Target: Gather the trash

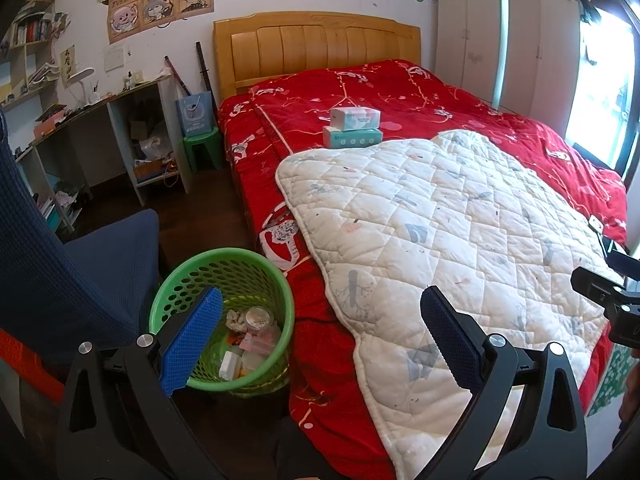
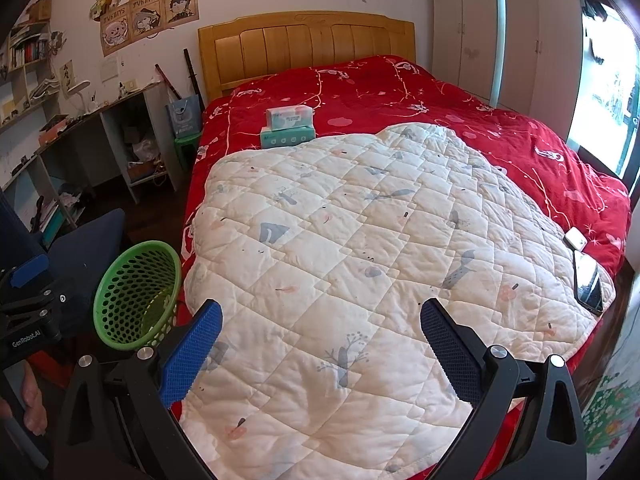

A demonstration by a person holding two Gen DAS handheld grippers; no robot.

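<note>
While both tongs (image 1: 320, 336) (image 2: 320, 340) gape empty, trash (image 1: 248, 344) in your green basket (image 1: 188, 280) looks light, crushable; pinch gently mid-body.

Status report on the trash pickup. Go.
Left gripper open, empty. Right gripper open, empty. Green bin beside bed, trash inside. No trash seen on quilt.

Perforated plastic basket (image 1: 224, 268); quilted cloth blanket (image 2: 360, 248)

Green basket (image 2: 136, 292) contents hidden behind its rim, right-wrist view
</note>
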